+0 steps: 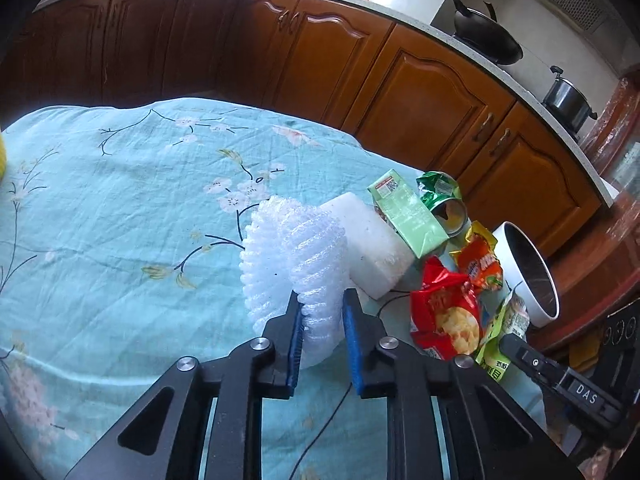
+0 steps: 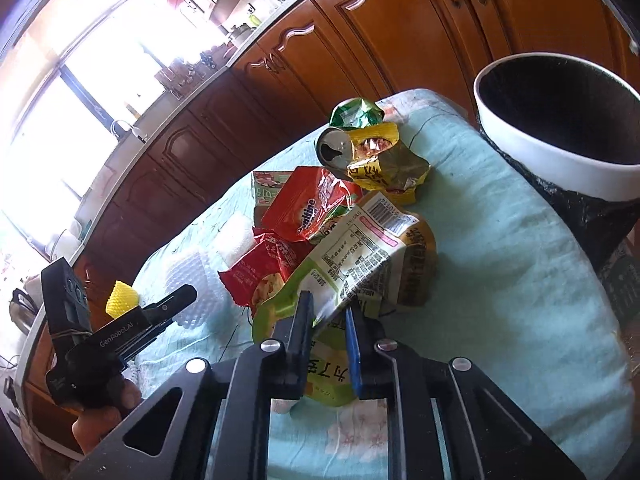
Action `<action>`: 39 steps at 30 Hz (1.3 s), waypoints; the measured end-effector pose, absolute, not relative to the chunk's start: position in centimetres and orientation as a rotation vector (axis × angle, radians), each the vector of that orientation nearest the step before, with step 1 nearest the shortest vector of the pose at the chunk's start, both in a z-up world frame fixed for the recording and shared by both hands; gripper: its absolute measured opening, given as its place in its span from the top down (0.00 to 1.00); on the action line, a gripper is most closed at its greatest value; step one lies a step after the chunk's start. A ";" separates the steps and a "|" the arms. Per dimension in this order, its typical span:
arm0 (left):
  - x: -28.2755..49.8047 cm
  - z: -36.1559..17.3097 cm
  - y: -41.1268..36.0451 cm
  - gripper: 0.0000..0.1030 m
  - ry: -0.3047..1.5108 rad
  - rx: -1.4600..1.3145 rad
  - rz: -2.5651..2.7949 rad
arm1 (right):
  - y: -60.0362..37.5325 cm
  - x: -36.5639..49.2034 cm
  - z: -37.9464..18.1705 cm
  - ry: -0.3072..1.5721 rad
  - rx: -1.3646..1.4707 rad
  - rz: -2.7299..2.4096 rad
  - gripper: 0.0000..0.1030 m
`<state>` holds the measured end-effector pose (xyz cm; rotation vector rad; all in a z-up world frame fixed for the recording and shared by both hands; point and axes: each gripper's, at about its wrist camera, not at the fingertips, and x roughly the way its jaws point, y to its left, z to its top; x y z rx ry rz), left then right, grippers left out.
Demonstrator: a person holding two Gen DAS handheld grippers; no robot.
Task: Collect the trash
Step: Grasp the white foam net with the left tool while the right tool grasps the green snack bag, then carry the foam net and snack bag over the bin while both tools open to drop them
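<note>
My left gripper is shut on a white foam net that lies on the teal flowered cloth. Behind the net sit a white foam block and a green carton. My right gripper is shut on the lower edge of a green and pale snack bag. Past that bag lie red packets, a drink can and a yellow wrapper. The left gripper shows at the left of the right wrist view.
A white bin with a dark inside stands at the cloth's far right edge. A yellow foam net lies beyond the left gripper. Brown cabinets run behind the table, with a wok and a pot on the counter.
</note>
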<state>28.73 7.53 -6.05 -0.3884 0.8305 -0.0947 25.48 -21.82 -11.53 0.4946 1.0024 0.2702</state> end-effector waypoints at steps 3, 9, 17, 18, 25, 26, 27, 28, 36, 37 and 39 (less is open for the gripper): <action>27.0 -5.2 7.6 0.88 0.808 -0.404 -0.118 | -22.1 24.8 -10.6 0.981 0.490 0.290 0.91; 24.1 -2.9 6.1 0.89 0.758 -0.388 -0.204 | -23.3 23.2 -8.8 0.935 0.476 0.301 0.94; 22.9 -1.2 2.9 0.89 0.748 -0.340 -0.327 | -26.0 22.1 -7.3 0.894 0.487 0.269 0.97; 23.0 -1.1 2.4 0.89 0.747 -0.334 -0.336 | -26.5 22.0 -7.1 0.888 0.489 0.264 0.97; 24.1 -1.2 -0.9 0.89 0.770 -0.283 -0.401 | -29.5 21.3 -5.9 0.844 0.506 0.219 0.97; 24.2 -1.3 -1.4 0.89 0.776 -0.274 -0.411 | -29.8 21.2 -5.7 0.837 0.508 0.211 0.97; 24.5 -1.4 -1.9 0.89 0.782 -0.266 -0.419 | -30.2 21.1 -5.6 0.831 0.509 0.204 0.97; 24.7 -1.4 -2.3 0.89 0.786 -0.260 -0.425 | -30.6 21.1 -5.5 0.825 0.512 0.197 0.97; 26.8 -1.3 -5.9 0.89 0.806 -0.213 -0.476 | -33.3 21.2 -4.9 0.793 0.514 0.153 0.97; 27.1 -1.3 -6.3 0.89 0.808 -0.206 -0.479 | -33.7 21.3 -4.8 0.788 0.512 0.146 0.97; 27.7 -1.3 -7.2 0.89 0.810 -0.194 -0.487 | -34.4 21.4 -4.7 0.780 0.507 0.134 0.97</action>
